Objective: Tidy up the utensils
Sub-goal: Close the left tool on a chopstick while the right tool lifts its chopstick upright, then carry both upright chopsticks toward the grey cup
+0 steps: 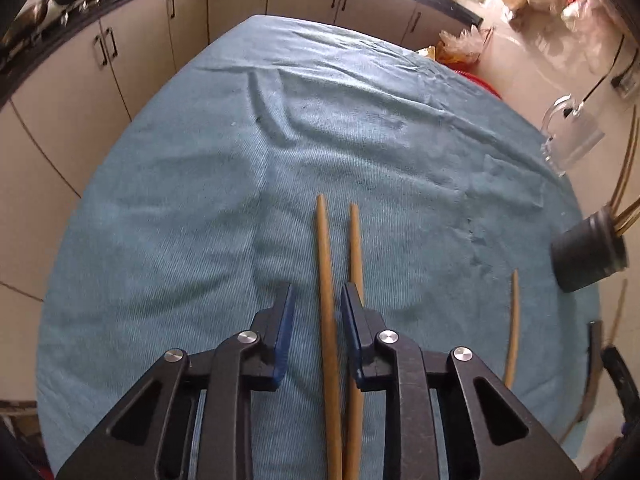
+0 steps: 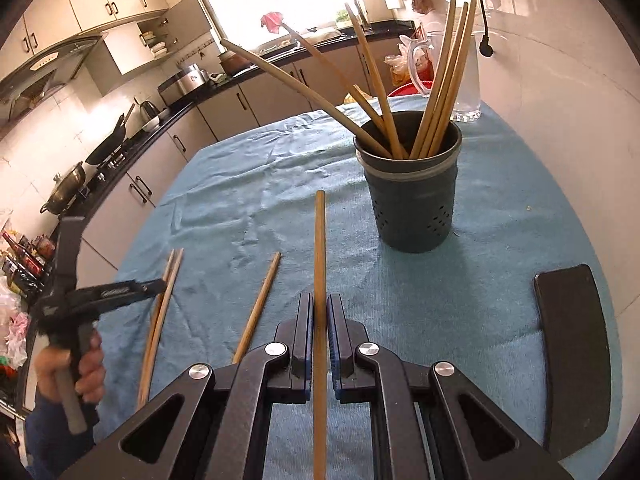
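My right gripper (image 2: 319,304) is shut on a wooden chopstick (image 2: 319,248) that points ahead, left of a dark utensil holder (image 2: 414,204) with several chopsticks standing in it. My left gripper (image 1: 318,296) is open over two chopsticks on the blue cloth; one chopstick (image 1: 326,280) lies between its jaws and the other (image 1: 355,248) runs under the right finger. A third loose chopstick (image 1: 513,328) lies to the right. In the right wrist view the left gripper (image 2: 160,286) hovers at the pair (image 2: 162,312), with one more loose chopstick (image 2: 258,308) beside it.
The table wears a blue cloth (image 1: 200,200). A clear glass jug (image 2: 460,76) stands behind the holder and shows in the left wrist view (image 1: 570,136). A black flat object (image 2: 572,356) lies at the right. Kitchen cabinets and counter surround the table.
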The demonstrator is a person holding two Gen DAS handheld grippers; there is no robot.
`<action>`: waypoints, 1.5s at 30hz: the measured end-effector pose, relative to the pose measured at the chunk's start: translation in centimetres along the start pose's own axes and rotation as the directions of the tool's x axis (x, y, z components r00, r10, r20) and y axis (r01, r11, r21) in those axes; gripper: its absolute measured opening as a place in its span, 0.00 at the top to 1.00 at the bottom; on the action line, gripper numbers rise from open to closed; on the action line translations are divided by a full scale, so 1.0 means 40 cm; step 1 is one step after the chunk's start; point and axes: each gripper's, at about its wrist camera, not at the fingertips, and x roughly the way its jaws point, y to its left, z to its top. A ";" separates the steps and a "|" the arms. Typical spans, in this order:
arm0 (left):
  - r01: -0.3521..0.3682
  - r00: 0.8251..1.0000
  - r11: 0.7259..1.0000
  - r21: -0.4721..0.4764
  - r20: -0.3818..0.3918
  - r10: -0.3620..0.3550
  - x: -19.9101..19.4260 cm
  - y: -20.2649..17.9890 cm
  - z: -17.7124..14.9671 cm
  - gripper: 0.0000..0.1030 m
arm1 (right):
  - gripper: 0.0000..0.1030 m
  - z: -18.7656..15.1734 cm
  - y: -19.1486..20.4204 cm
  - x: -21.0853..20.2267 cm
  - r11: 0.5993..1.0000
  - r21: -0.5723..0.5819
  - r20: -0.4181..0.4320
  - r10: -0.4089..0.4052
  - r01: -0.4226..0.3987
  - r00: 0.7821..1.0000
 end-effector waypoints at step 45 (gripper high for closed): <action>0.171 0.862 0.981 0.088 0.469 -0.192 -0.516 -0.056 -0.165 0.94 | 0.92 0.005 0.009 -0.242 0.995 0.019 0.306 0.089 -0.100 0.948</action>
